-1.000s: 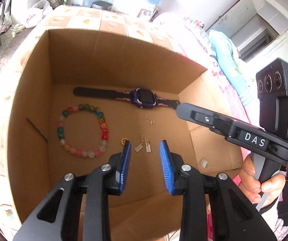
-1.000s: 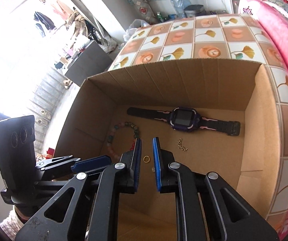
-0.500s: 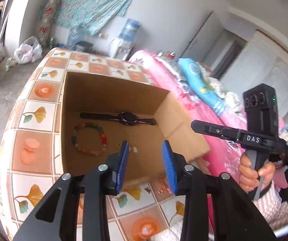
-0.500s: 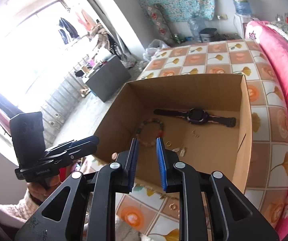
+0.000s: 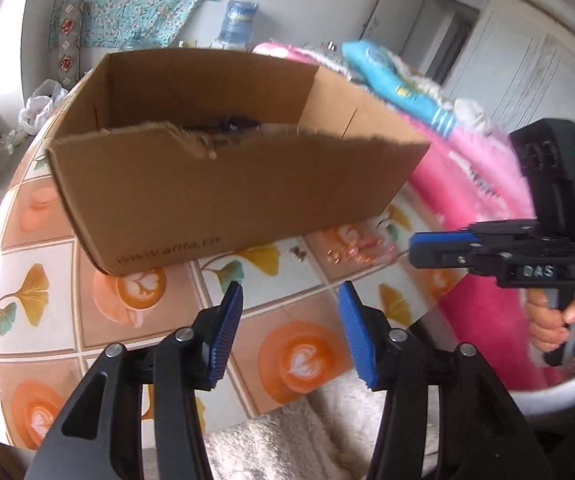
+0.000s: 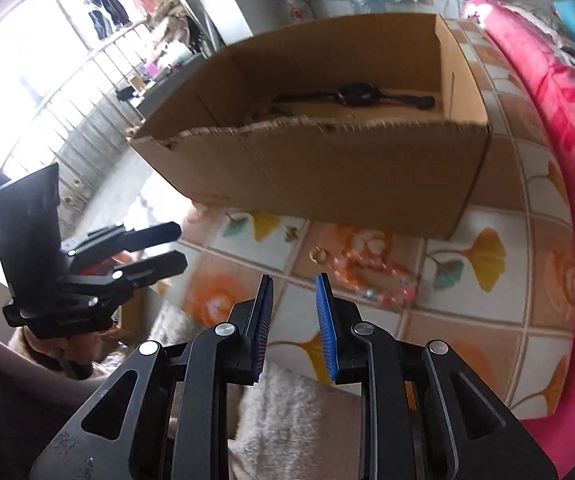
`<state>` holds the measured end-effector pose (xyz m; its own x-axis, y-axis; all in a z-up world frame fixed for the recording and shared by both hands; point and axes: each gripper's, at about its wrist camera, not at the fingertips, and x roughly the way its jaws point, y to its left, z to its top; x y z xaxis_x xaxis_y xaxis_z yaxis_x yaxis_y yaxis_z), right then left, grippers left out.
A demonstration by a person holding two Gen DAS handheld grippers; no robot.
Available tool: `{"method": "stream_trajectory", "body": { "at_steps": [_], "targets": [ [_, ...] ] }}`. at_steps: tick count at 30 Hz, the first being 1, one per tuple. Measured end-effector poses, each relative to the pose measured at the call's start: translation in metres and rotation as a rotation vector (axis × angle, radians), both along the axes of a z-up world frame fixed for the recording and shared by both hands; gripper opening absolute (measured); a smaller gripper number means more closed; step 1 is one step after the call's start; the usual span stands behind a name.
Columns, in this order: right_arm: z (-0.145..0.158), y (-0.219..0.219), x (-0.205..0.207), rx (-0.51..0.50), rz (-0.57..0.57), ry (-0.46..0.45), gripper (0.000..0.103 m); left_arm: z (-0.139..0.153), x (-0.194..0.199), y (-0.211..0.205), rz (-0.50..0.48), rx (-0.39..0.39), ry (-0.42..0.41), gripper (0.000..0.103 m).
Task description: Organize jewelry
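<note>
On my left wrist view, the left gripper (image 5: 290,330) sits at the bottom centre, its blue pads well apart and the jaws opening, with nothing between them but the tiled tabletop (image 5: 99,312). The cardboard box (image 5: 223,192) fills the upper middle of the frame; over its torn near edge I can only make out a dark scrap of the watch (image 5: 231,123). To the right of centre, just below the box, a blurred pink bead bracelet (image 5: 361,249) and a few small metal pieces (image 5: 298,254) lie on the tiles. At the right edge a hand (image 5: 553,322) holds the right gripper (image 5: 421,247).

On my right wrist view, the right gripper (image 6: 294,326) is at the bottom centre with a narrow gap, jaws opening, empty. The box (image 6: 327,176) stands in the upper middle with the watch (image 6: 357,95) lying on its floor. The bracelet (image 6: 383,276) rests on the tiles just right of centre, a small gold ring (image 6: 318,255) beside it. The left gripper (image 6: 179,248) shows at the left edge, parted.
</note>
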<state>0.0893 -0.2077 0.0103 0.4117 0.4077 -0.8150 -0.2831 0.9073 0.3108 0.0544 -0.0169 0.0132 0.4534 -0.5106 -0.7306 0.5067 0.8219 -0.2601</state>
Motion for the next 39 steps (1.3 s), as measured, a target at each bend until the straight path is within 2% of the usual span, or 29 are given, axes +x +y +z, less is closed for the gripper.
{"method": "stream_trajectory", "body": {
  "at_steps": [5, 7, 10, 16, 18, 21, 25, 28, 31, 33, 39],
  "targets": [
    [-0.006, 0.003, -0.008, -0.149, -0.026, -0.070, 0.023, -0.025, 0.004, -0.028, -0.017, 0.136, -0.004, 0.048],
    [-0.006, 0.012, -0.009, -0.229, 0.001, -0.124, 0.023, -0.029, 0.006, -0.033, -0.021, 0.146, 0.002, 0.048],
    [-0.014, 0.021, -0.007, -0.293, 0.057, -0.174, 0.024, -0.030, 0.005, -0.036, -0.018, 0.147, 0.003, 0.048],
    [-0.038, 0.039, 0.004, -0.425, 0.153, -0.187, 0.023, -0.032, 0.008, -0.036, -0.005, 0.154, 0.010, 0.048],
    [-0.044, 0.039, 0.005, -0.461, 0.154, -0.181, 0.007, -0.032, 0.009, -0.035, -0.005, 0.159, 0.010, 0.048],
    [-0.033, 0.026, 0.006, -0.400, 0.111, -0.187, 0.007, -0.034, 0.009, -0.038, -0.009, 0.171, 0.007, 0.048],
    [-0.007, -0.016, 0.015, -0.223, -0.018, -0.166, 0.007, -0.036, 0.010, -0.041, -0.020, 0.172, -0.001, 0.048],
    [0.004, -0.058, 0.023, -0.005, -0.113, -0.111, 0.007, -0.035, 0.011, -0.043, -0.025, 0.166, -0.001, 0.048],
    [-0.003, -0.092, 0.032, 0.202, -0.186, -0.032, 0.007, -0.035, 0.011, -0.044, -0.028, 0.163, -0.001, 0.048],
    [-0.011, -0.103, 0.037, 0.230, -0.230, 0.001, 0.007, -0.034, 0.011, -0.046, -0.028, 0.160, -0.001, 0.048],
    [-0.035, -0.123, 0.042, 0.222, -0.324, 0.057, 0.011, -0.033, 0.011, -0.047, -0.037, 0.153, -0.008, 0.048]
  ]
}}
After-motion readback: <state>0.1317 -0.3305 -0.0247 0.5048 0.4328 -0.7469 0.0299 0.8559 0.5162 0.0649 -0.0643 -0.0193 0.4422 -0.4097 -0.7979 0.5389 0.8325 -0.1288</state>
